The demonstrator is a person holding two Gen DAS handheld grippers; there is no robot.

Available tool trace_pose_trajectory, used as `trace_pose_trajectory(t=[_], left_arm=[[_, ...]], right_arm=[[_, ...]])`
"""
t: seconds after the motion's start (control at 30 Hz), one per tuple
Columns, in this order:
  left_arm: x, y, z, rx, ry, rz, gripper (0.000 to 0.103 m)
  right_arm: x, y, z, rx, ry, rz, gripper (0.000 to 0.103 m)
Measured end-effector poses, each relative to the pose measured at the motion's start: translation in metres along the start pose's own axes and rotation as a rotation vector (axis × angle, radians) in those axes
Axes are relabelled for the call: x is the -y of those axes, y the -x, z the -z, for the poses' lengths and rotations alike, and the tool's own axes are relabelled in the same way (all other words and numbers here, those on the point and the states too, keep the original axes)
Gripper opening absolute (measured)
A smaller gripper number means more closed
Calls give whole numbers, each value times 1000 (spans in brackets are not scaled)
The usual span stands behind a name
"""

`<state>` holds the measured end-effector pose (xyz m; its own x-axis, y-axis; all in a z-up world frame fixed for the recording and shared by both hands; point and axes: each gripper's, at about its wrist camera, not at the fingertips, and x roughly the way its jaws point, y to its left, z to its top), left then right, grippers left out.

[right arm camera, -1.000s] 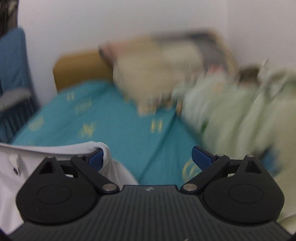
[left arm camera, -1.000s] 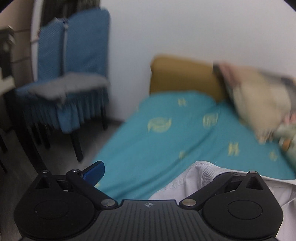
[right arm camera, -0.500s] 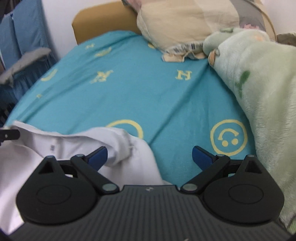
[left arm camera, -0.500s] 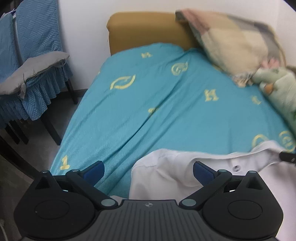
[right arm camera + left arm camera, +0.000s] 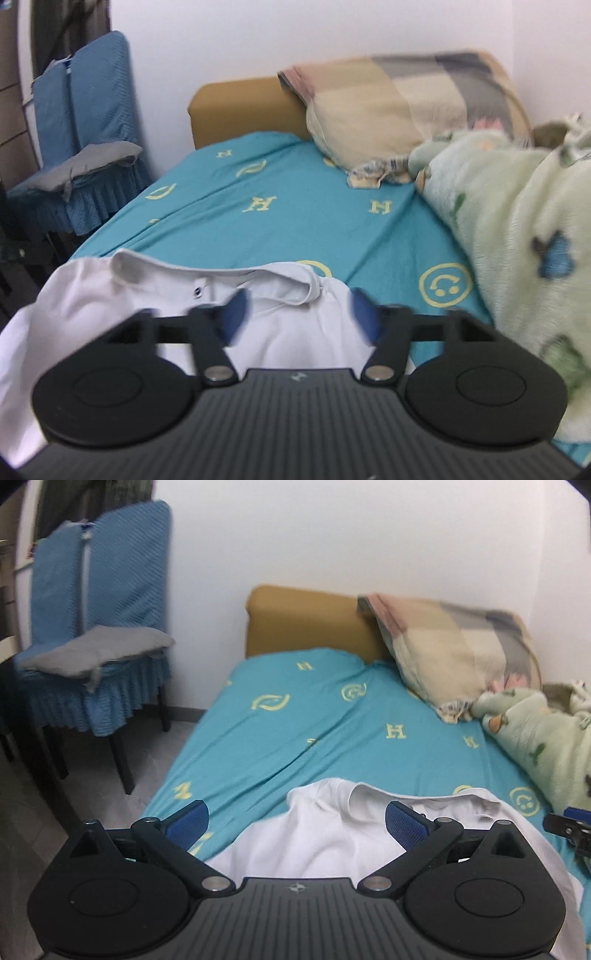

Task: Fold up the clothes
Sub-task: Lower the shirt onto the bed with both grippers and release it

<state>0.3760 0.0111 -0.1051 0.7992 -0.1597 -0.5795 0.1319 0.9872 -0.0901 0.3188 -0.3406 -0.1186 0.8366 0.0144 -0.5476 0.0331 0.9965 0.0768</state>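
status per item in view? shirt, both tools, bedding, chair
white polo shirt: unfolded, collar up, lying on the sheet
left tool: open, above shirt, empty
right tool: open, blurred, empty
teal sheet: spread, slightly creased
pillow: propped against headboard
green blanket: bunched
chair: grey cloth on seat

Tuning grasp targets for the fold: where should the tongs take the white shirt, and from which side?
Judging by its pose, grip the white shirt at the shoulder seams just outside the collar, one per side. It lies flat on the teal sheet, collar away from the tongs, so come down from above; left tongs and right tongs are already open over it.
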Motion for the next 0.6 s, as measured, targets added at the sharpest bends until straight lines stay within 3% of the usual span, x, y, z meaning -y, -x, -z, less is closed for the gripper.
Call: trace_pose_trajectory(t=[0.13, 0.2, 0.4, 0.6], left_arm=[[-8, 94, 28, 56, 64, -3, 103], [-8, 147, 38, 85, 62, 7, 103], [-18, 269, 58, 140, 126, 9, 103], [-56, 318, 60, 115, 359, -4, 103]], right_arm=[[-8, 66, 17, 54, -16, -44, 63], [-13, 103, 25, 65, -33, -29, 89], [-29, 209, 47, 106, -72, -12, 89], [-42, 275, 74, 70, -192, -46, 89]])
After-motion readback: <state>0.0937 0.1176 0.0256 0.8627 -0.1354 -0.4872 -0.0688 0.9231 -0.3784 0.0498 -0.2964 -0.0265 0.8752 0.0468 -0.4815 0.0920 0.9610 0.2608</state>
